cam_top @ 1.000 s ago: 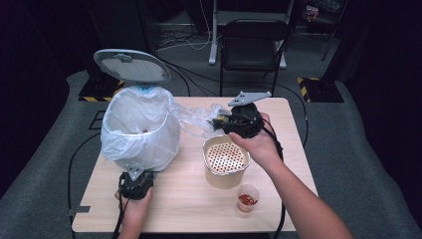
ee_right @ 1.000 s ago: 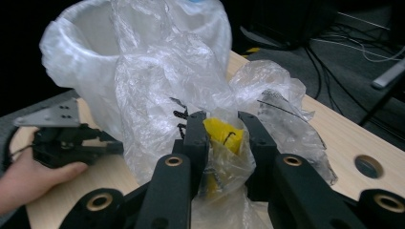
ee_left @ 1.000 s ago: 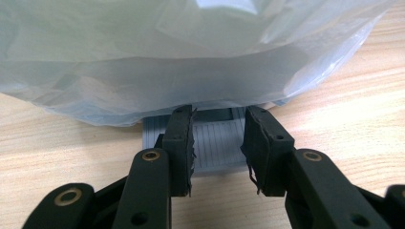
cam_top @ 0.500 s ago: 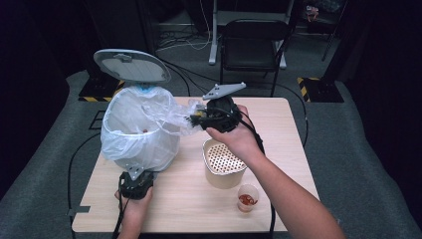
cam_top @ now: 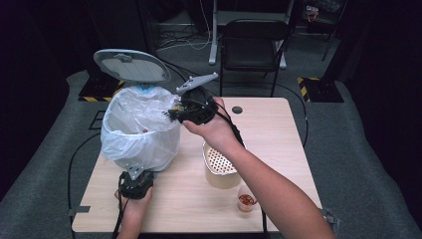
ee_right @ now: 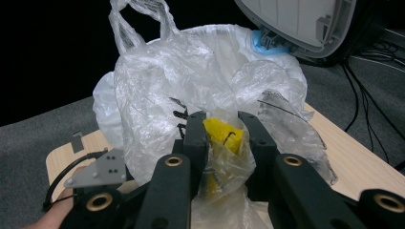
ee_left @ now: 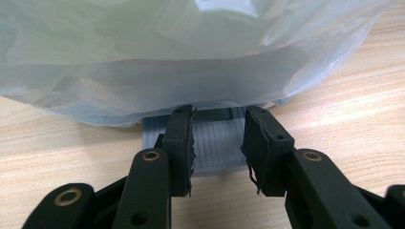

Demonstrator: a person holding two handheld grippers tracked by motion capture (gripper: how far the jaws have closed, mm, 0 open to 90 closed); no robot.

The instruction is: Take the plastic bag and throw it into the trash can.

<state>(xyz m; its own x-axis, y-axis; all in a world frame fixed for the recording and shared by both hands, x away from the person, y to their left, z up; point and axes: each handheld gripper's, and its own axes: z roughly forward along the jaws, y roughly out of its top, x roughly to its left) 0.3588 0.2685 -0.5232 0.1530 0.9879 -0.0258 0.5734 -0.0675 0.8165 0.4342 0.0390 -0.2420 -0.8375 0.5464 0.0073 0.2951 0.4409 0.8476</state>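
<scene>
Between right gripper (ee_right: pixel 222 136) jaws, a clamped yellow packet (ee_right: pixel 223 136) stays half-hidden by wrapping.

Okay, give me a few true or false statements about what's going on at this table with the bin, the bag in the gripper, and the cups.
1. The bin's lid stands open. True.
2. The right gripper is empty. False: it is shut on a crumpled clear bag with something yellow inside.
3. The left gripper presses on the pedal at the bin's foot. True.
4. The small cup sits inside the bin. False: it stands on the table, near the perforated container.
</scene>
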